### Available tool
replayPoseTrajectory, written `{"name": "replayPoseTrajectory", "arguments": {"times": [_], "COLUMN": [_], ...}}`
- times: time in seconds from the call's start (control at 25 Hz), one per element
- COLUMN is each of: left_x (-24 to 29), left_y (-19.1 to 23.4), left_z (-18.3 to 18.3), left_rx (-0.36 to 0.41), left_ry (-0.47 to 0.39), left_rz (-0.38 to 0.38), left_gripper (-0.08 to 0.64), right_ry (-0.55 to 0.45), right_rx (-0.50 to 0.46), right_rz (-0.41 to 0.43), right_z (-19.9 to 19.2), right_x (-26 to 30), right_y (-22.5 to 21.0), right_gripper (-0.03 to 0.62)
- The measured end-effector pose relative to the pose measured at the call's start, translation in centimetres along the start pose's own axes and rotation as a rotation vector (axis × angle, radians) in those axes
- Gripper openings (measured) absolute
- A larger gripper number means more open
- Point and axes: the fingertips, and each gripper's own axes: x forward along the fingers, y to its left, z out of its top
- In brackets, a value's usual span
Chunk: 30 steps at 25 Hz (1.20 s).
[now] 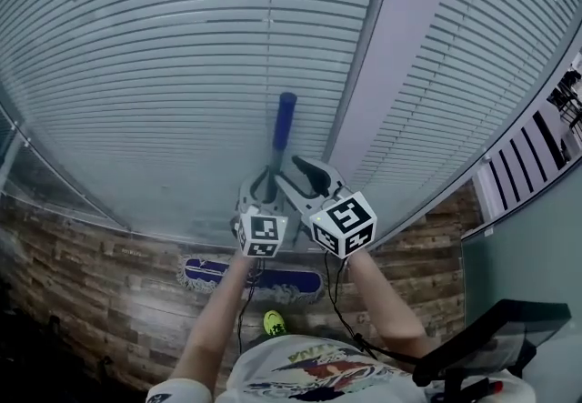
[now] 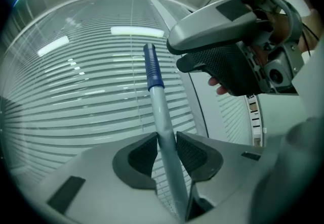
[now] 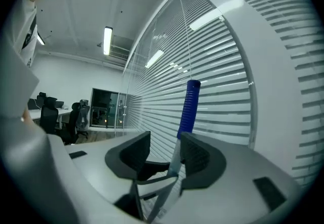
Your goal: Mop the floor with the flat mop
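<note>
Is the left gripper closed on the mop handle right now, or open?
Shut on it. In the left gripper view, both dark pads of the left gripper press against the grey mop handle with the blue grip.

Horizontal blinds (image 1: 182, 46) cover the glass wall, split by a white pillar (image 1: 382, 55). Lit ceiling lights (image 3: 107, 41) run overhead. Black office chairs (image 3: 48, 117) stand far off, beside a table. Small yellow-green object (image 1: 274, 323) lies below; identity unclear.

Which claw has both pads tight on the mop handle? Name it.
The left claw: both its pads press the mop handle. The right claw stands wider, with the handle by one pad and a clear gap at the other.
</note>
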Motion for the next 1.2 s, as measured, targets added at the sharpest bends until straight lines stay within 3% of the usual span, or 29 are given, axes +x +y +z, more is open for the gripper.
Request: {"name": "replayPoseTrajectory", "arguments": {"times": [0.12,0.28,0.44,0.6,0.84,0.92,1.04,1.2], "left_x": [-2.5,-6.2,-6.2,-13.0,-20.9,-23.0,-27.3,-32.5], "left_y": [-2.0,-4.3,-5.5,-10.7,-18.8,-21.2,-24.5,-28.8], "left_z": [0.4,1.3,1.9,3.0,7.4,7.9,7.6,6.7], "left_rx": [-0.020,0.008,0.027,0.065,0.200,0.162,0.051,0.032], "left_ry": [-0.003,-0.008,0.038,0.060,-0.037,-0.026,0.007,0.111], "left_rz": [-0.017,-0.022,-0.022,0.013,-0.069,-0.066,-0.003,0.016], "left_gripper": [0.122,0.121,0.121,0.123,0.137,0.138,0.125,0.118], "right_ry": [-0.036,-0.109,-0.094,-0.125,-0.187,-0.197,-0.193,-0.197], "right_rx": [0.004,-0.001,-0.009,0.004,0.010,0.007,0.008,0.087], "right_rz": [-0.019,-0.018,0.030,0.137,0.266,0.295,0.374,0.485], "right_z": [1.0,4.0,5.3,5.4,3.9,3.2,1.9,-0.1], "right_x": [-1.4,-3.1,-1.8,-9.1,-20.7,-24.0,-28.8,-34.9], "right_y": [0.2,1.0,-0.8,5.3,13.4,15.1,18.7,23.6], "right_gripper": [0.172,0.195,0.195,0.146,0.132,0.131,0.131,0.136]}}
